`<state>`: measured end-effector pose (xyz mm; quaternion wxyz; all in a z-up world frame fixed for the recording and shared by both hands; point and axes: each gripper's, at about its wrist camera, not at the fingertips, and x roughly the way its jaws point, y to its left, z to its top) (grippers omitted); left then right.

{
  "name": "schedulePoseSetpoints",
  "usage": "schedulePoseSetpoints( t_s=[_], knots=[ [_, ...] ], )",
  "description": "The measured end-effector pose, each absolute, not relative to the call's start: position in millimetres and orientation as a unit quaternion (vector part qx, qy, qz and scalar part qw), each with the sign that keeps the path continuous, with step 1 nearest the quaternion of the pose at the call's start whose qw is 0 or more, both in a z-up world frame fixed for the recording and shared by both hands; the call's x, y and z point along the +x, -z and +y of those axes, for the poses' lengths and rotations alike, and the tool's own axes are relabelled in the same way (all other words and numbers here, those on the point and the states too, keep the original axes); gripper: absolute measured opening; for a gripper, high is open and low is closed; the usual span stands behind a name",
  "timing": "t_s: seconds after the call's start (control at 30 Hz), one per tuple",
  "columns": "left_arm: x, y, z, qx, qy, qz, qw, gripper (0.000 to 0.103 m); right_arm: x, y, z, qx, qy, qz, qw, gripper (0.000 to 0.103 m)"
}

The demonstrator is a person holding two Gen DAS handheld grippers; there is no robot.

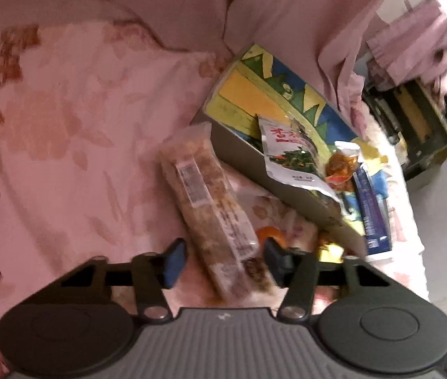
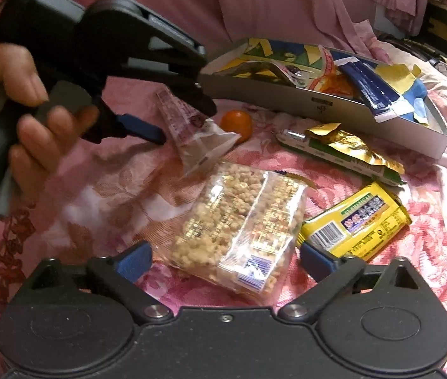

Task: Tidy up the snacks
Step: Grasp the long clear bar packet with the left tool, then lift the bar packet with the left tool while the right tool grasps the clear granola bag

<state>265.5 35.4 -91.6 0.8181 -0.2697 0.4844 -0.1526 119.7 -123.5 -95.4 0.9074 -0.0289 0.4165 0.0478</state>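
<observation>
My left gripper (image 1: 225,260) is open, its fingers on either side of the near end of a long clear snack bar packet (image 1: 206,202) lying on the pink bedspread. In the right wrist view the left gripper (image 2: 185,120) sits over that packet (image 2: 191,129), whose end looks lifted. My right gripper (image 2: 225,257) is open above a clear bag of puffed grain snack (image 2: 239,221). The colourful shallow box (image 1: 242,148) holds several snacks, among them a white pouch (image 1: 289,154) and a blue packet (image 1: 370,208); the box (image 2: 286,94) shows in the right view too.
A small orange fruit (image 2: 236,123) lies by the box. A yellow packet (image 2: 356,224) and a green-and-gold packet (image 2: 343,151) lie on the floral bedspread (image 2: 428,221). Pink fabric hangs behind the box (image 1: 286,9). A dark crate (image 1: 413,117) stands off the bed's edge.
</observation>
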Motion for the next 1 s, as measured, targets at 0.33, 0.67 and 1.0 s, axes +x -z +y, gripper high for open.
schedulePoseSetpoints(
  t_s=[0.33, 0.67, 1.0],
  knots=[
    [257, 93, 52, -0.327, 0.138, 0.497, 0.792, 0.041, 112, 90, -123, -0.031, -0.038, 0.415, 0.909, 0.089],
    [233, 77, 68, -0.329, 0.119, 0.513, 0.784, 0.040, 98, 84, -126, -0.023, -0.037, 0.414, 0.909, 0.081],
    [192, 54, 73, -0.286, 0.117, 0.498, 0.810, 0.039, 96, 84, -123, -0.037, -0.039, 0.419, 0.907, 0.081]
  ],
)
